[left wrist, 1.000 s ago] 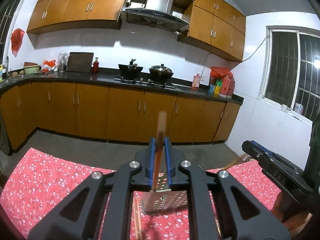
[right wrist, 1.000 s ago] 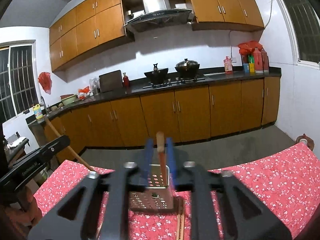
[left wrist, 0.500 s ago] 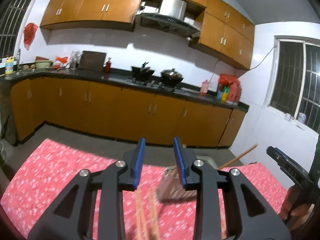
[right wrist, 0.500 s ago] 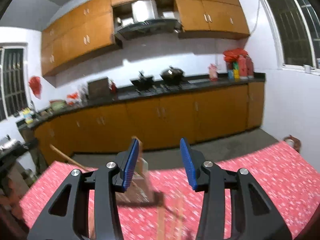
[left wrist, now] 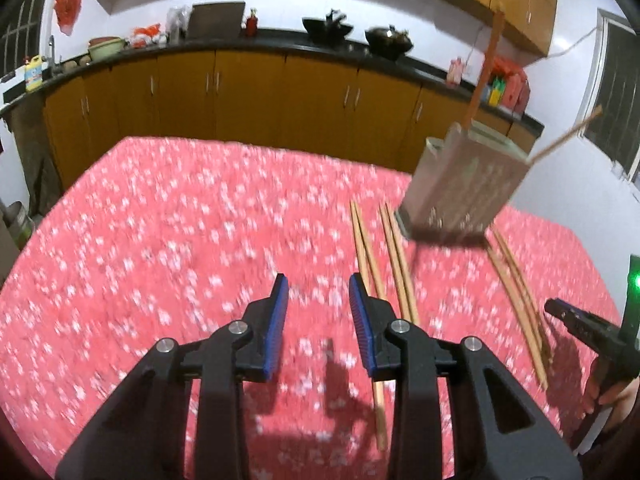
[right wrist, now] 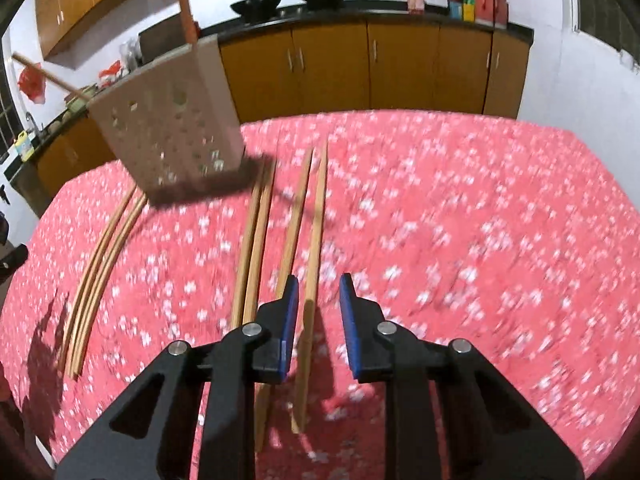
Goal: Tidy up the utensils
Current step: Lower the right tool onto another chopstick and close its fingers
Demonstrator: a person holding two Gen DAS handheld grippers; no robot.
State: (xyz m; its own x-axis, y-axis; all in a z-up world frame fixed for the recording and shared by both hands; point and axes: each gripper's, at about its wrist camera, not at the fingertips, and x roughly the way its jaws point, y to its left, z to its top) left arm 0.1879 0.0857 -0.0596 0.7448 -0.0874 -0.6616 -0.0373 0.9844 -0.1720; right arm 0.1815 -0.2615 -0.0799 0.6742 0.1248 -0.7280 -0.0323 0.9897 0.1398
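Observation:
A perforated metal utensil holder (left wrist: 466,184) stands on the red floral tablecloth (left wrist: 160,240) with two chopsticks (left wrist: 482,68) sticking out of it; it also shows in the right wrist view (right wrist: 168,120). Several wooden chopsticks lie flat on the cloth in pairs (left wrist: 396,256) (left wrist: 518,300) (right wrist: 256,240) (right wrist: 104,264). My left gripper (left wrist: 318,320) is open and empty above the cloth, left of the nearest chopsticks. My right gripper (right wrist: 318,320) is open, low over the table, with one chopstick (right wrist: 314,240) lying between its fingers.
The table edge drops off to the kitchen floor on the far side. Wooden cabinets (left wrist: 248,92) and a dark counter with pots run along the back wall. The other gripper's tip (left wrist: 588,332) shows at the right edge of the left wrist view.
Both grippers let go of the chopsticks they held over the holder, opened, and tilted down toward the table. The two chopsticks now stand in the holder.

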